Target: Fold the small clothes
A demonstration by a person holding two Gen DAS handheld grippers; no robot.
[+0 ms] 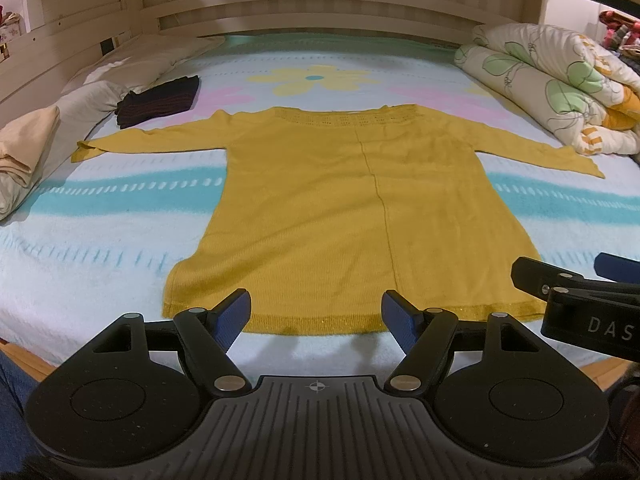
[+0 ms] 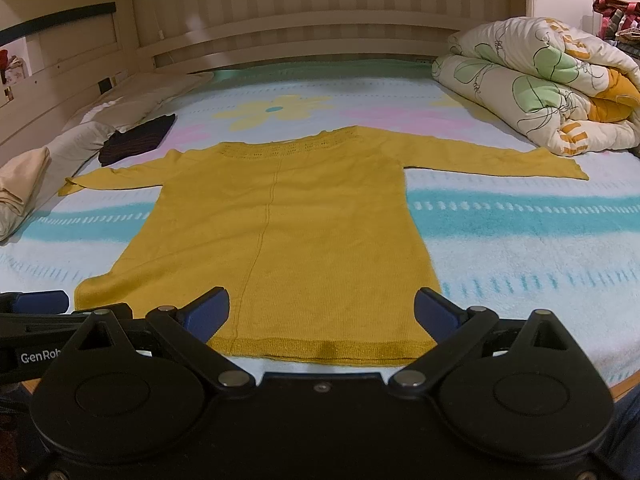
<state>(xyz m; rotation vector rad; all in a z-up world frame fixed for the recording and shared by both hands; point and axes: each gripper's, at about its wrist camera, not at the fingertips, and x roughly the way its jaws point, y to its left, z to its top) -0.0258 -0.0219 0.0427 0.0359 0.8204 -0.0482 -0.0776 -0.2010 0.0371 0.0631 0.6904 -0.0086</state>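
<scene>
Both grippers, left (image 1: 316, 322) and right (image 2: 322, 314), hover open-jawed over the sweater (image 1: 340, 208) hem, folding unstarted; next, pinch a sleeve (image 2: 496, 162).

Sweater spread flat on the bed, with both grippers at its hem.

In the left wrist view, the knit sweater (image 1: 320, 208) lay flat at the frame's centre on the bed sheet (image 1: 100, 248), neckline toward the headboard (image 1: 304, 8) at the top and sleeves stretched left and right. A folded dark garment (image 1: 158, 100) sat at upper left, beyond the left sleeve, beside the pillows (image 1: 52, 128) along the left edge. A rolled quilt (image 1: 548, 80) filled the upper right, just past the right sleeve's end. The left gripper (image 1: 316, 318) stood at bottom centre over the hem, and the right gripper (image 2: 322, 312) entered at lower right.
</scene>
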